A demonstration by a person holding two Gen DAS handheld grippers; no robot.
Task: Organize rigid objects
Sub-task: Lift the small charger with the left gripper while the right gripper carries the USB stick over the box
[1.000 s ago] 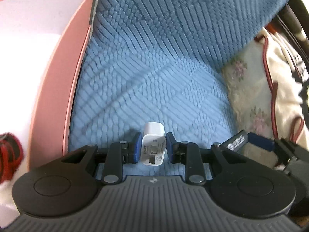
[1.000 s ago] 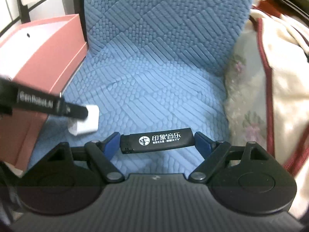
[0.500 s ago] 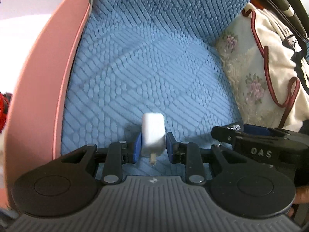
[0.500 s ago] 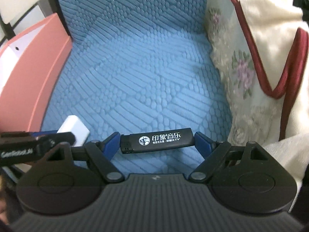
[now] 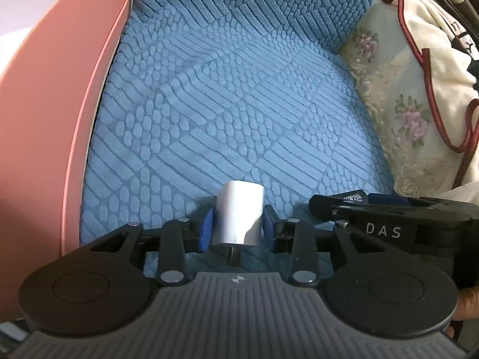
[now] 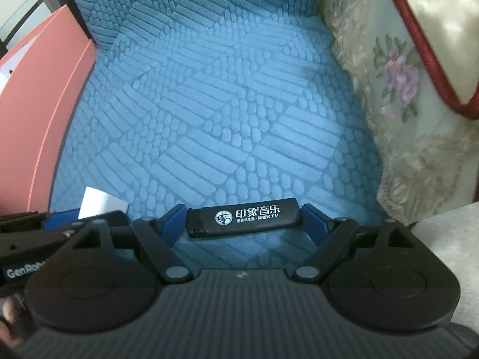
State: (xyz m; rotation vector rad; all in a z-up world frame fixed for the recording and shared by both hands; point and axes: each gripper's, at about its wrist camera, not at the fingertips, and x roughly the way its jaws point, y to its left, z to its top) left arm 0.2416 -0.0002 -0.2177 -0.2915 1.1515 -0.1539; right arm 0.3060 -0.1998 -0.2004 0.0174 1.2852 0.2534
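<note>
The left gripper is squeezed tight on a white charger plug. The plug sits right between the two blue pads, with its metal pin pointing back toward the camera. It is held up above the blue cushion. The pink box stands at the left edge of the cushion, close to the plug.

The right gripper is opened wide and holds a black lighter by its two ends. The lighter lies sideways between the blue pads, white writing facing up, above the blue cushion. The white plug shows at the lower left of the cushion, beside the lighter. A flowered cloth lies along the right side of the cushion.
</note>
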